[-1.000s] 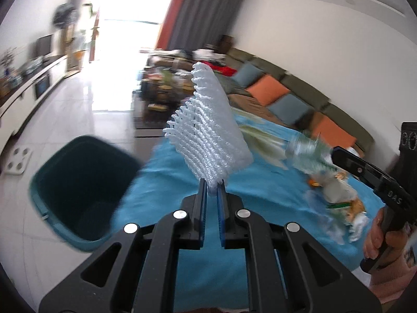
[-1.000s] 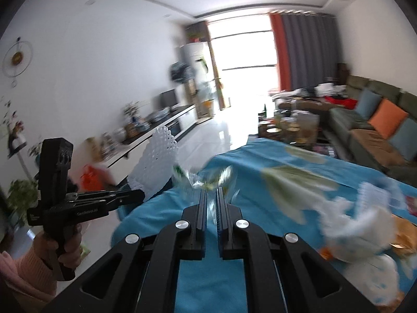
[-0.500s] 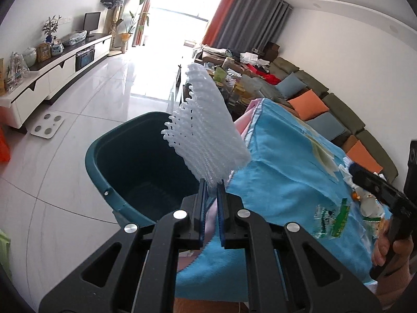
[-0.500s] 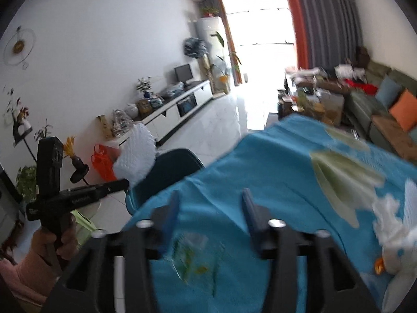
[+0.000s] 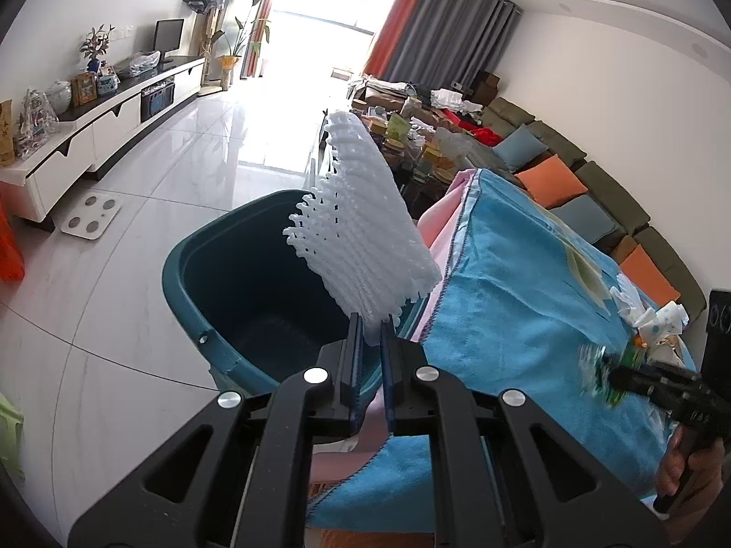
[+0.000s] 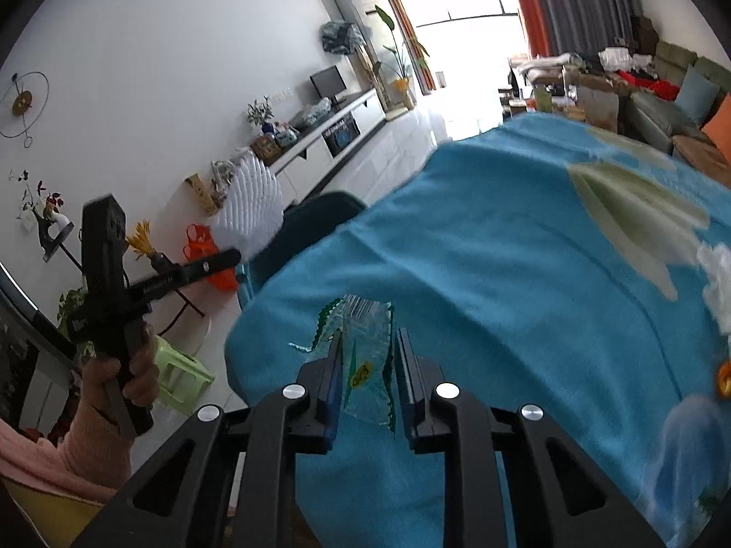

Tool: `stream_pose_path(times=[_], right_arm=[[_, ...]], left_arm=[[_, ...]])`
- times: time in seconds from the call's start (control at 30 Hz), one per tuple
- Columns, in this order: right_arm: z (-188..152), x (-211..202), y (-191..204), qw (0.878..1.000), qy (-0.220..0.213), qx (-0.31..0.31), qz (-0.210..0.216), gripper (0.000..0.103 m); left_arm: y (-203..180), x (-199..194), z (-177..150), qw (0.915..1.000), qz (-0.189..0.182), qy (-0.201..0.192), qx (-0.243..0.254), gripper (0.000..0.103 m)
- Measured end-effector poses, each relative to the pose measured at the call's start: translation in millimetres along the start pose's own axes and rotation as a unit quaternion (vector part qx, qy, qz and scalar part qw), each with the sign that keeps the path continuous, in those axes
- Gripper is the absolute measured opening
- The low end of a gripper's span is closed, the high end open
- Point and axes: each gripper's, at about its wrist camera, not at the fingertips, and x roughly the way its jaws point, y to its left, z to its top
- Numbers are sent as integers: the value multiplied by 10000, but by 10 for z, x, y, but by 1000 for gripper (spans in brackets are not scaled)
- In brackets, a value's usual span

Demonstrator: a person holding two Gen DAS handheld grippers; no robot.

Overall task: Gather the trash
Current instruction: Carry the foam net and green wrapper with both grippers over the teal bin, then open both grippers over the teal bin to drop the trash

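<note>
Blurred wrapper [image 5: 598,376], perhaps at right tool [image 5: 614,376]

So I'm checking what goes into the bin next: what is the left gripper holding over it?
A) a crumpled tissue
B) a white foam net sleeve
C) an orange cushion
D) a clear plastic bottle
B: the left gripper has its jaws shut on the bottom edge of the white foam net sleeve, which stands up above the open teal bin beside the blue-covered table.
</note>
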Motion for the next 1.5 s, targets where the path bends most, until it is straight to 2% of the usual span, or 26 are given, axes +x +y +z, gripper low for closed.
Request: stream_pose_path(times=[0.2, 0.5, 0.93, 1.07, 1.17, 1.3, 1.4, 1.5], right_arm=[[377, 154, 182, 9991, -233, -331, 135, 20], [765, 568, 445, 9973, -151, -608, 381, 20], [957, 1352, 617, 9973, 389, -530, 323, 20], [992, 1563, 644, 9969, 618, -437, 222, 24], [1018, 1683, 649, 9968, 702, -334, 165, 27], [1027, 1742, 618, 9970, 720, -239, 126, 37], [1025, 1711, 617, 9974, 674, -211, 110, 42], [1020, 1637, 600, 9980, 576, -213, 111, 42]], left_arm=[[43, -4, 9, 9999, 153, 0, -9, 8], [42, 63, 12, 9996, 246, 152, 9, 8], [83, 274, 51, 9981, 376, 477, -66, 8], [125, 391, 83, 9975, 380, 577, -170, 8], [173, 486, 95, 9969, 368, 625, -300, 15], [222, 573, 98, 9961, 410, 650, -431, 22], [229, 561, 105, 9962, 447, 573, -479, 26], [187, 473, 95, 9971, 496, 384, -421, 33]])
